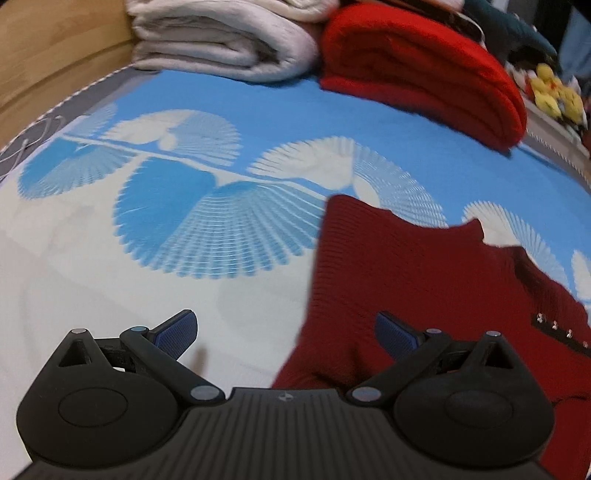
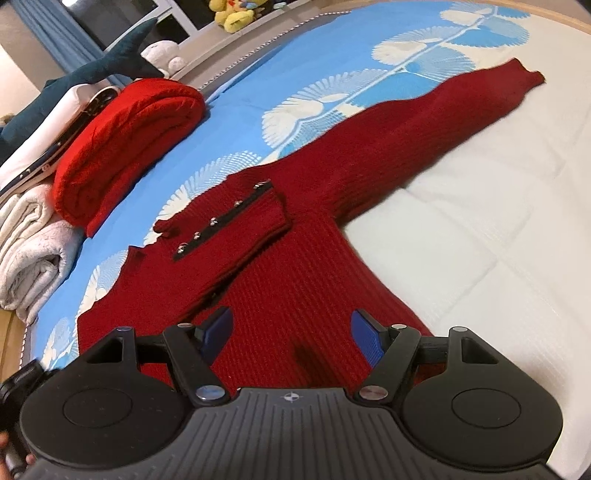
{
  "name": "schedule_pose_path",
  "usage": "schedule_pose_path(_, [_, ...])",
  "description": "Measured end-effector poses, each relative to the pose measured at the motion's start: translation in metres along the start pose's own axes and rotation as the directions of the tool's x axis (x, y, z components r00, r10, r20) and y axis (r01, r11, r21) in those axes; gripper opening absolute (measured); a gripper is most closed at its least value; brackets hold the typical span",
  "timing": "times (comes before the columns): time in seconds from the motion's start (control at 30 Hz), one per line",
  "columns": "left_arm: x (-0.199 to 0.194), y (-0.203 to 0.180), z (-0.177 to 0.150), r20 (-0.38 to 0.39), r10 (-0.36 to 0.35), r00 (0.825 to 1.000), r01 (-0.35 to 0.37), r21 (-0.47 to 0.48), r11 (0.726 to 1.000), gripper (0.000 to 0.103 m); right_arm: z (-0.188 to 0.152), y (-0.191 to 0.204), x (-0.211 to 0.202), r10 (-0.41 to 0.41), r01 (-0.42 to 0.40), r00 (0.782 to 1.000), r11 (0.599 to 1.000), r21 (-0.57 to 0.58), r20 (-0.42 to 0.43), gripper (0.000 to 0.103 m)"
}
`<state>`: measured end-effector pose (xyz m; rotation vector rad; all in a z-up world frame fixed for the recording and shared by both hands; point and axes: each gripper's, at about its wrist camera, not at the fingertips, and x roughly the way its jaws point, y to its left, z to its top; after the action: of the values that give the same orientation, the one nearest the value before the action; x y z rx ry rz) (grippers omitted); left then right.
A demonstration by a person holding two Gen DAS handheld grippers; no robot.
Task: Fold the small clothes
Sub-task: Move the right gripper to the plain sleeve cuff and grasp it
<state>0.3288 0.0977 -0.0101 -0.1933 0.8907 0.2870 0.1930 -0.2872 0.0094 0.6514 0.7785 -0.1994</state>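
Plainly, the dark red knit sweater (image 2: 295,280) lies flat on the bed (image 2: 480,258), one sleeve already folded across the chest so its buttoned cuff (image 2: 225,221) rests on the body, the other sleeve (image 2: 424,122) stretched out toward the far corner. The right gripper (image 2: 291,339) hovers released over the lower body of the sweater, jaws wide and nothing between them; the left gripper (image 1: 286,332) is likewise released and empty, one blue pad over bare bedcover and the other over the sweater's edge (image 1: 321,280). The main risk, as I judge it, is a shallow pinch: the ribbed knit is thick and stretchy, so a gripper could catch only the top layer or snag the bedcover beneath, and dragging then would pull the folded cuff out of place. Lifting the long sleeve by one point may let it sag and twist. Room is generous on the white side of the bed, well apart from anything. Toward the headboard it is tighter: a folded bright red blanket (image 2: 125,147) and a stack of pale folded towels (image 2: 29,251) sit near the sweater's shoulder, with plush toys (image 2: 232,14) beyond.
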Motion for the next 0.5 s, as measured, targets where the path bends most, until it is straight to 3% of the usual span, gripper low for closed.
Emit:
schedule_pose_path(0.1, [0.019,-0.015,-0.003,-0.007,0.047,0.999,-0.047,0.072,0.996,0.102,0.003,0.004,0.003,-0.01,0.01,1.0,1.0,-0.017,0.01,0.073])
schedule_pose_path(0.2, [0.04,-0.016,-0.01,-0.024,0.161,0.987,-0.155,0.155,0.976,0.102,0.004,0.003,0.005,-0.012,0.012,1.0,1.0,-0.015,0.002,0.073])
schedule_pose_path(0.33, [0.053,0.014,-0.007,-0.082,0.084,0.993,-0.077,0.09,0.993,0.103,0.006,0.001,0.003,-0.013,0.013,1.0,1.0,-0.005,0.012,0.073])
schedule_pose_path(0.5, [0.053,0.019,-0.01,-0.06,0.077,0.995,-0.069,0.126,0.99,0.103,0.021,-0.012,-0.008,-0.017,0.014,0.996,0.999,0.031,0.083,0.073])
